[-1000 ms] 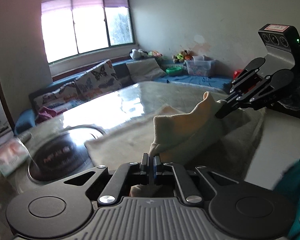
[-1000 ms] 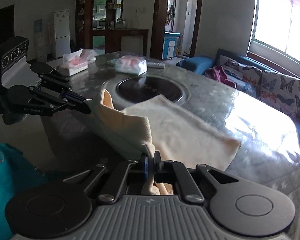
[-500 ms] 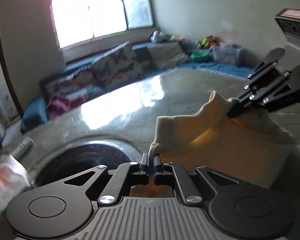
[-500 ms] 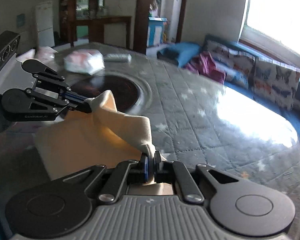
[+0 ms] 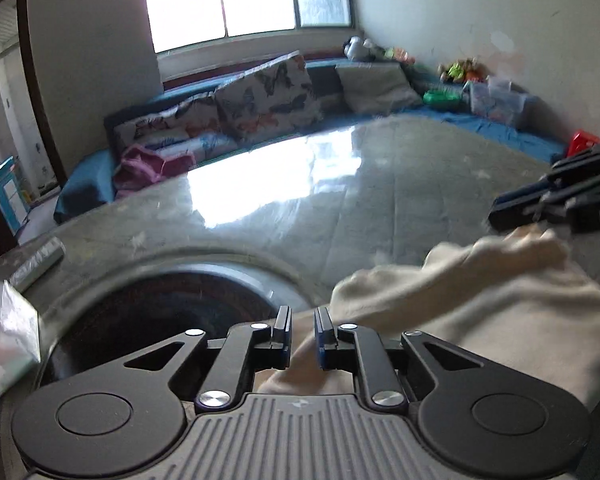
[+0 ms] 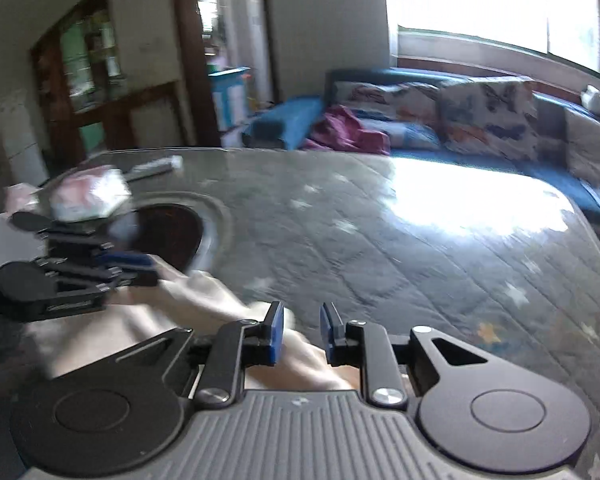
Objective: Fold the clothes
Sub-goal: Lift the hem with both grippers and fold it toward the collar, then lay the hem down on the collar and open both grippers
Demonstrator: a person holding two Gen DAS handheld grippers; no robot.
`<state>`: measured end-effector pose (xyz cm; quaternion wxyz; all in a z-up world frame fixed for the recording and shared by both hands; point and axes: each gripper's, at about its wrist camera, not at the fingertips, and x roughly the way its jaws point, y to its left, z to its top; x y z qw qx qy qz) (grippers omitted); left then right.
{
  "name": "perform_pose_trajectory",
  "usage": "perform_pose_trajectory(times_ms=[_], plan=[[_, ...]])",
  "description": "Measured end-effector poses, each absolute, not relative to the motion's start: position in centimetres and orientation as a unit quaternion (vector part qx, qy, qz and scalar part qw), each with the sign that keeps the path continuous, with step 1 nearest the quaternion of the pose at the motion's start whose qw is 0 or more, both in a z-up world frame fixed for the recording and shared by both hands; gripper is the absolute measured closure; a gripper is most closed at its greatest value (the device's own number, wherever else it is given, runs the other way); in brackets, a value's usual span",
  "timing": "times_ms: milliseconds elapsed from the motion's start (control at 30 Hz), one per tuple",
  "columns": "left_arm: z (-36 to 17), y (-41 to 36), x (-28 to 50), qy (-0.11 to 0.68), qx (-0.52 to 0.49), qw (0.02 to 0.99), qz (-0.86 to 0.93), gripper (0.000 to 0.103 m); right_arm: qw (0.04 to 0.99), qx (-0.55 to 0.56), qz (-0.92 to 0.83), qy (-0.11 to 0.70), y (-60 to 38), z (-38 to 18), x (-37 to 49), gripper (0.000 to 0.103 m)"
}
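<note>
Left wrist view: left claw [image 5: 302,338] at bottom centre, jaws apart, nothing between them. Cream garment [image 5: 480,304] lies in the lower right on the worktop [image 5: 340,200], folded over, its near edge under the claw tips. Right claw [image 5: 496,210] enters from the right edge just above the garment's far corner; can't tell its jaw state here, blurred. Round dark inset [image 5: 152,312] in the worktop at lower left; plastic-wrapped pack [image 5: 4,336] at left edge.

Right wrist view: right claw [image 6: 302,334] bottom centre, jaws apart, empty. Garment [image 6: 196,300] sits lower left, running under the tips. Left claw [image 6: 148,270] at left, blurred, over the garment's far end. Sofa with butterfly cushions [image 6: 480,124] upper right.
</note>
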<state>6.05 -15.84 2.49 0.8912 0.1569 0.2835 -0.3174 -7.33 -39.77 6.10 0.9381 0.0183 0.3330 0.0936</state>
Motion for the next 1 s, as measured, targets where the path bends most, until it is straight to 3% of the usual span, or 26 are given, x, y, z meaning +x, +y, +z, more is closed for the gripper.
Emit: perform_pose_trajectory(times_ms=[533, 733, 1000], plan=[[2.0, -20.0, 6.5, 0.327, 0.140, 0.867, -0.349, 0.089, 0.929, -0.013, 0.099, 0.357, -36.6, 4.1, -5.0, 0.085], [2.0, -20.0, 6.5, 0.328, 0.138, 0.867, -0.348, 0.089, 0.940, -0.026, 0.094, 0.327, -37.4, 6.0, -8.2, 0.085], [2.0, -20.3, 6.3, 0.326, 0.142, 0.869, -0.344, 0.089, 0.935, -0.013, 0.068, 0.347, -39.3, 5.1, -11.4, 0.085]])
